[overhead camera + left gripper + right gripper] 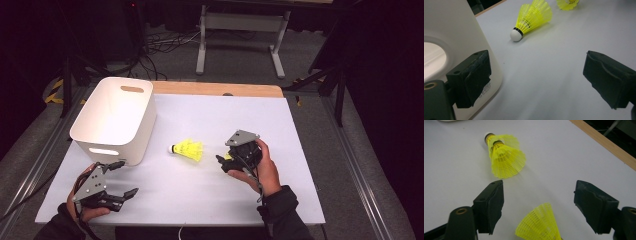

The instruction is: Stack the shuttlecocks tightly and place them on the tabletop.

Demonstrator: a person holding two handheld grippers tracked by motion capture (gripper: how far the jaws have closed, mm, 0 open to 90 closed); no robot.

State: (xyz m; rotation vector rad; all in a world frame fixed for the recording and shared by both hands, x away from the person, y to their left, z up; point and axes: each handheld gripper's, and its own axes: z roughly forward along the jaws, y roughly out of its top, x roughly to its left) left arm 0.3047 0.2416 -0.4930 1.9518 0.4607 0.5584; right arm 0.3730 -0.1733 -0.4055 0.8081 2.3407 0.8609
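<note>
At the table's left stands a white bin (116,117), upright with its open top clear, so anything gathered could be dropped straight in; that looks to be its purpose here. Just before its near corner the left gripper (120,180) is held low in the person's left hand, jaws spread wide with nothing between them — in the left gripper view one jaw sits just beside the bin wall (454,37), whether touching I cannot tell, and the camera looks toward the shuttlecocks, as if waiting its turn. Near mid-table lies a yellow shuttlecock (188,149) on its side, white cork toward the bin, skirt toward the right hand, apart from both grippers. Further right, the right gripper (227,161) is gripped from behind by the right hand (262,167), tilted down at the tabletop (210,200). Its jaws stand open around the skirt of a second shuttlecock (540,225) — bracketing it, not yet pinching. My guess is that closing on this one comes next.
</note>
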